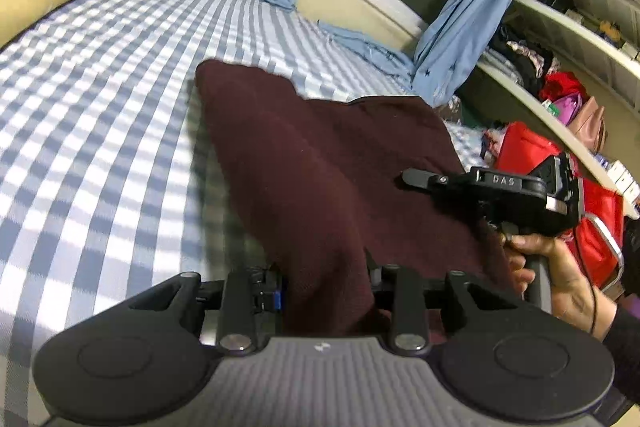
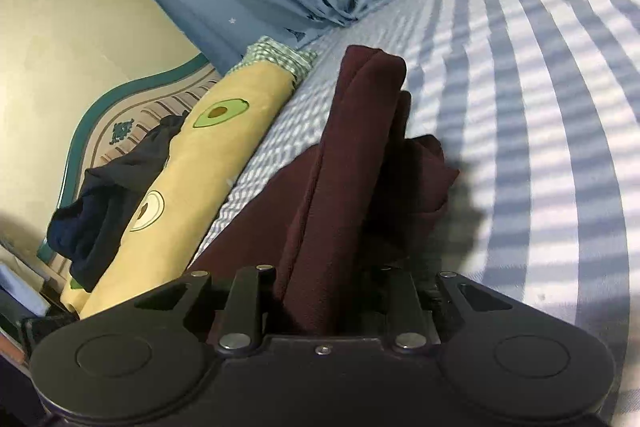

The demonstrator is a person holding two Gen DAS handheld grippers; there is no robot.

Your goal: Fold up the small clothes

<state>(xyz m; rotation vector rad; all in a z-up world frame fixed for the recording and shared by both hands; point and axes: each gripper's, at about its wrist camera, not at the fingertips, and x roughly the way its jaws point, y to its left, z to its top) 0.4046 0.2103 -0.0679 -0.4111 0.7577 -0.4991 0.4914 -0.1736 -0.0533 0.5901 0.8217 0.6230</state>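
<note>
Step in hand, as I judge it: carrying one edge of the cloth (image 1: 320, 155) over to make a fold. I hold the dark maroon cloth at two points. My left gripper (image 1: 326, 291) has its jaws clenched on a bunch of the fabric, which rises between them and spreads away over the bed (image 1: 100, 99). My right gripper (image 2: 332, 291) has its jaws clenched on a thicker gathered bundle of the same cloth; in the left wrist view it sits to the right, over the cloth, with a hand (image 1: 560, 279) on its handle. The part of the cloth nearest my jaws is lifted; its far end appears to rest on the bed.

Next move calls for: both grippers travelling together at equal height, so the held edge lands square on the opposite edge. Lower first, then release. Uneven travel would probably skew the fold.

Surface: a bed with a blue-and-white checked sheet, soft, so cloth may drag on it.

Room: a yellow pillow (image 2: 188, 163) with avocado print lies along the bed's edge, a dark garment (image 2: 104, 195) draped on it. Blue curtains (image 1: 472, 19) hang by a window. Shelves (image 1: 568, 39) with clutter and a red bag (image 1: 532, 155) stand beyond the bed.
</note>
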